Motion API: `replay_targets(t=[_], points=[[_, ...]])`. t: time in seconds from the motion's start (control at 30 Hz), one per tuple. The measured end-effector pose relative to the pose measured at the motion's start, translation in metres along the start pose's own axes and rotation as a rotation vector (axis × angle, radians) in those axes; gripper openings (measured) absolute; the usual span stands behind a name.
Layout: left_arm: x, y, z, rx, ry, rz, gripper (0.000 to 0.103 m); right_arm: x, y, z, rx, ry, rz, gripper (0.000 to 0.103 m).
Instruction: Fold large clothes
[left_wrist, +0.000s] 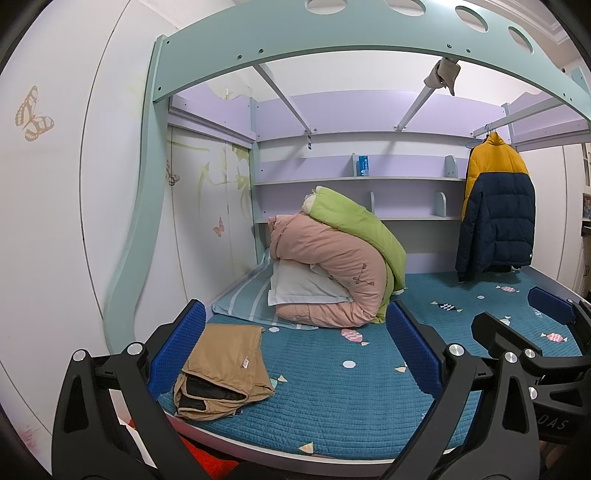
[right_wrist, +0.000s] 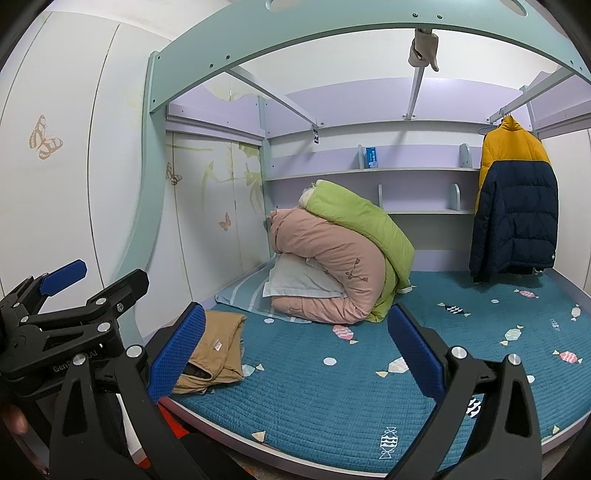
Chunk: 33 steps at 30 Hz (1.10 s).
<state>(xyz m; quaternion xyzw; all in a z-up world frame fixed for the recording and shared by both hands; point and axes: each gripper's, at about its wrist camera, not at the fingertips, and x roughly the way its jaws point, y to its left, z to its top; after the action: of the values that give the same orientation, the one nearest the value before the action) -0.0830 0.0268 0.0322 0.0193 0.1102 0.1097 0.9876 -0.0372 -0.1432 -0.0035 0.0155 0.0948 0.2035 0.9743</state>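
Hovering over near edge of bed (left_wrist: 332, 406): left claw (left_wrist: 295, 350), blue pads spread wide apart, gripping nothing. Right claw (right_wrist: 295, 354) likewise wide apart, empty, beside the left one. Folded tan garment (left_wrist: 225, 369) lying flat at near left corner of blue quilted mattress, dark lining showing at its open front edge, small white label on top; seen between left claw's pads, clear of both. Behind it: pink quilt (left_wrist: 332, 266) bundled with green quilt (left_wrist: 362, 229) over white pillow (left_wrist: 303, 288), against back left wall. Yellow-and-navy puffer jacket (left_wrist: 498, 206) hanging from rail at right, hem just above mattress. Blue box (left_wrist: 363, 165) upright on shelf.
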Motion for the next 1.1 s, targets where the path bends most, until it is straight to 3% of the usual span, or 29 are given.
replay_targets(t=[1.1], points=[[0.0030,0.0026,-0.0039,0.006,-0.011,0.013,0.098,-0.0036,0.0066,-0.0052,0.025,0.014,0.006,0.096]])
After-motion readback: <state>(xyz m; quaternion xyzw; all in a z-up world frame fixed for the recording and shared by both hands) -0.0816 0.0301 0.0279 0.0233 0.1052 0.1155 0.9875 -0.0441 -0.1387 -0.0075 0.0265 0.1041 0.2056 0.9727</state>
